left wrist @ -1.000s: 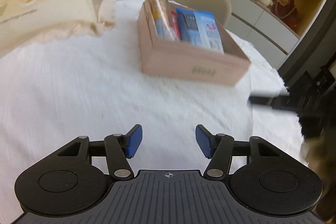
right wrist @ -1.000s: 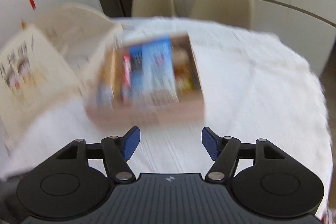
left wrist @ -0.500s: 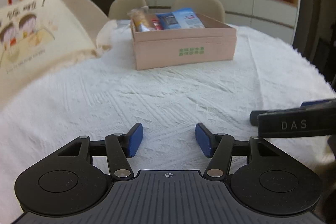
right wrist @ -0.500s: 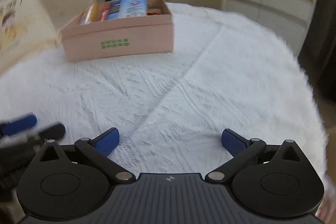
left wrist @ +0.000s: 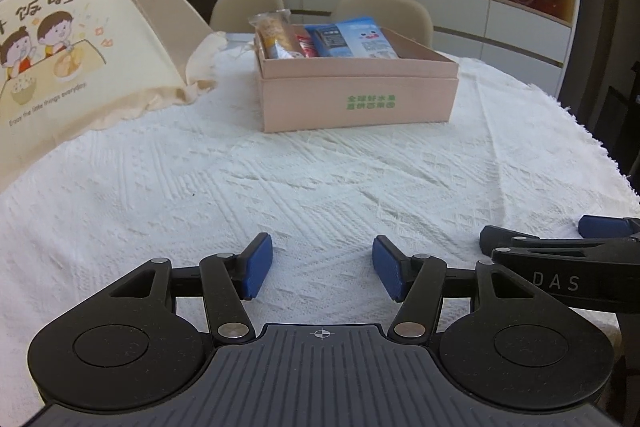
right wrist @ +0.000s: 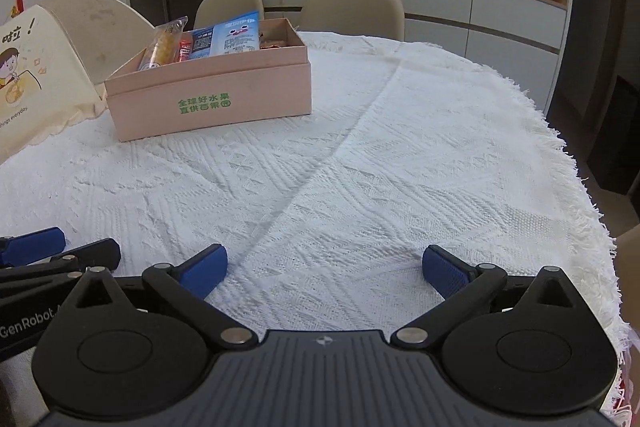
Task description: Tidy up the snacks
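Two grippers sit low over the cloth (left wrist: 320, 179), a white woven spread with raised diamond and zigzag ribs and a frayed fringe at its edge. Your left gripper (left wrist: 322, 269) has its flat blue pads parted with only weave between them. Your right gripper (right wrist: 324, 269) has just swung its jaws out and now stands spread far wider, empty as well (each one pokes into the other's view at the side).

Well ahead of you stands the box (left wrist: 356, 103), a pale pink rectangular card carton with green print on its front wall, lid off. The snacks (left wrist: 328, 41) stand packed at its left end: a long clear-wrapped yellow roll, a slim red packet, and flat glossy blue pouches leaning together. Something reddish lies lower at the right end, too small to make out.

Beside the box's left slumps a cream canvas bag (left wrist: 68, 67), soft and creased, printed with cartoon children.
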`<action>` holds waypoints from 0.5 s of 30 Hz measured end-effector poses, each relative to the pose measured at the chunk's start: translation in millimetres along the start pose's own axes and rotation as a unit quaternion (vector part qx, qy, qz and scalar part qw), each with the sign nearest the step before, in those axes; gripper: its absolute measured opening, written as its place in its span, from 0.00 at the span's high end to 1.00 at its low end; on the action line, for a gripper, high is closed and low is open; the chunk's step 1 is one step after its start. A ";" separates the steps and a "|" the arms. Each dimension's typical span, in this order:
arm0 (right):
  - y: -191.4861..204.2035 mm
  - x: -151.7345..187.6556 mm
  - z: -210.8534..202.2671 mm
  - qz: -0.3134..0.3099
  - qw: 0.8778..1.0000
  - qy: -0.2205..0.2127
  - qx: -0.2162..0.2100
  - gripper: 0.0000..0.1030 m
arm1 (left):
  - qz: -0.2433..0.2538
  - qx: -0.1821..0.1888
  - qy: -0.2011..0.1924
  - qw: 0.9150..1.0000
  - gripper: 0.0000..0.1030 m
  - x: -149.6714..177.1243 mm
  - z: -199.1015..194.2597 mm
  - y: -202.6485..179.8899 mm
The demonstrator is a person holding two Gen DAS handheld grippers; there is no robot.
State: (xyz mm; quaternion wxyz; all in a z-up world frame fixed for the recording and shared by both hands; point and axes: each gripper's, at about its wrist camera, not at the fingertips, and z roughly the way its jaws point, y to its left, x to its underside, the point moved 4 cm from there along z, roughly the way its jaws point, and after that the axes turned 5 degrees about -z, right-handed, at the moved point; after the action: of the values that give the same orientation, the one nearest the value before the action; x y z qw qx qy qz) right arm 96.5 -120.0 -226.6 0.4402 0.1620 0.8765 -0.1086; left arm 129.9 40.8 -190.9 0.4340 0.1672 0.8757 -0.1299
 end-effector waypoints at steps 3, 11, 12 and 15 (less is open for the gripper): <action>0.1 -0.1 -0.7 0.000 1.000 0.000 -0.001 0.00 | 0.001 -0.001 0.001 1.000 0.39 -0.3 0.1 -0.2; 0.4 0.0 -0.9 0.000 1.000 0.000 0.000 0.00 | 0.000 0.000 0.002 1.000 0.39 -0.6 0.2 -1.1; 0.3 0.0 -0.9 0.000 1.000 0.000 0.000 0.00 | 0.000 0.000 0.003 1.000 0.39 -0.5 0.0 -1.2; 0.5 0.1 -1.0 0.000 1.000 0.000 0.000 0.00 | 0.000 -0.001 0.002 1.000 0.39 -0.6 0.2 -1.0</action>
State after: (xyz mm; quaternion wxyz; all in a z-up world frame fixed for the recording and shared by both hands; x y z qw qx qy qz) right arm 96.0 -119.2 -226.1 0.4403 0.1621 0.8764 -0.1082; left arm 130.0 39.7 -190.4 0.4320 0.1675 0.8768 -0.1289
